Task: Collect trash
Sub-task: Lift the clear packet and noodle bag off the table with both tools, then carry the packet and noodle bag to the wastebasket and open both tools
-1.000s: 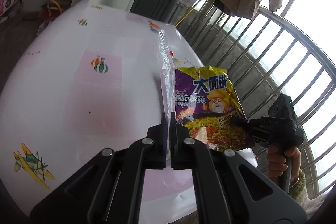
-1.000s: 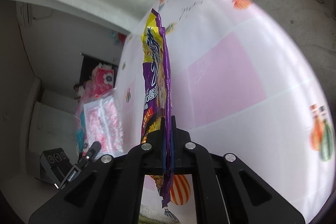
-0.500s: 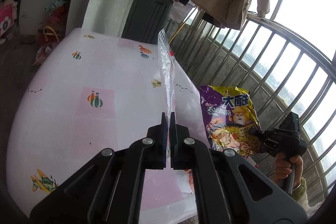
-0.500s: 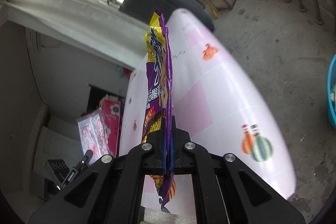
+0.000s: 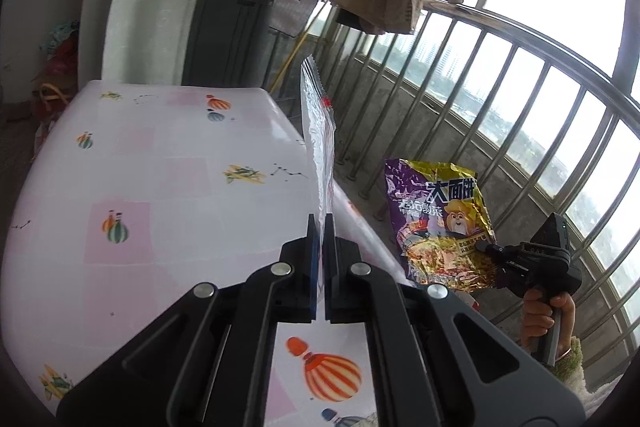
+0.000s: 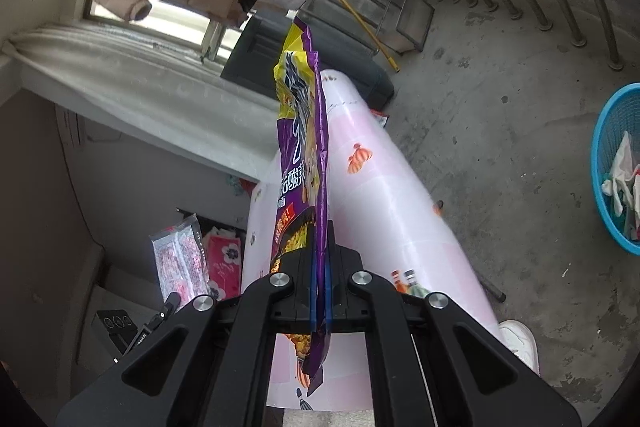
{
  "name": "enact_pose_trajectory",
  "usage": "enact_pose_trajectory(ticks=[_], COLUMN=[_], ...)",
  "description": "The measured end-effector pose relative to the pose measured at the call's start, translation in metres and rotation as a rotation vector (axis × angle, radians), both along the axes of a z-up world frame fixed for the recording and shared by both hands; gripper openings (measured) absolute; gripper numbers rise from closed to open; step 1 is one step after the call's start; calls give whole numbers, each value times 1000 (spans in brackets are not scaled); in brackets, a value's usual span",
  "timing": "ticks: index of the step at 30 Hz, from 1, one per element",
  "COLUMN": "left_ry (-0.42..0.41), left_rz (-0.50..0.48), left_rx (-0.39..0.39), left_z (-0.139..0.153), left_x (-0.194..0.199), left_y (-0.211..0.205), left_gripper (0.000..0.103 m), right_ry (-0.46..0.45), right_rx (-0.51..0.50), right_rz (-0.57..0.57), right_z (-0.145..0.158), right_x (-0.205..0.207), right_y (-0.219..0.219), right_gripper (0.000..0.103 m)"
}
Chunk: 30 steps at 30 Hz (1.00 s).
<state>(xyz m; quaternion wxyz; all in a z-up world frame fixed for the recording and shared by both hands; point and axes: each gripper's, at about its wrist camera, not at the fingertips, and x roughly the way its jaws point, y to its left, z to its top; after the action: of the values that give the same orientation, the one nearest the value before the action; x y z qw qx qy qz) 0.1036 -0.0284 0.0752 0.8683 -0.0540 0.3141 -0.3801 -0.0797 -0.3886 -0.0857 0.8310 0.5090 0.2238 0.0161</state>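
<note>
Beyond table's right edge [image 5: 280, 115], over balcony floor: right gripper [image 6: 320, 291] clenched on lower part of purple-yellow instant noodle wrapper [image 6: 304, 155], wrapper standing edge-on up out of jaws, tail hanging below them. Print reads "大面饼", bear mascot, noodle photo; smaller lines too small to read. Left gripper [image 5: 319, 247] clamps clear silvery plastic packet [image 5: 318, 131] between blue pads, sheet upright above table's right edge. Blue basket [image 6: 600, 163] with scraps on floor, well apart.
</note>
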Motion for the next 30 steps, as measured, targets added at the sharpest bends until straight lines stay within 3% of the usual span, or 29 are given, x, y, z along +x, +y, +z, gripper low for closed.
enact_pose_trajectory(ticks=[11,17,24,30], left_ry=[2,26,124,283], left_rz=[-155,-278,-454,-571], left_rx=[25,15,40,156], left_z=[6,8,-14,-72], left_x=[-5,-14,-19,-33], left_y=[-80,-137,-224,-317], left_gripper=[0,0,0,0], right_ry=[-35,-42,107,255], right_rx=[53,88,14,31], right_rz=[-116,-303,-580,-666], right_z=[-14,-17,-37,-86], right_x=[-49,-93,-143,-155], right_y=[-47,-85,-110,-133], right_gripper=[3,3,3,3])
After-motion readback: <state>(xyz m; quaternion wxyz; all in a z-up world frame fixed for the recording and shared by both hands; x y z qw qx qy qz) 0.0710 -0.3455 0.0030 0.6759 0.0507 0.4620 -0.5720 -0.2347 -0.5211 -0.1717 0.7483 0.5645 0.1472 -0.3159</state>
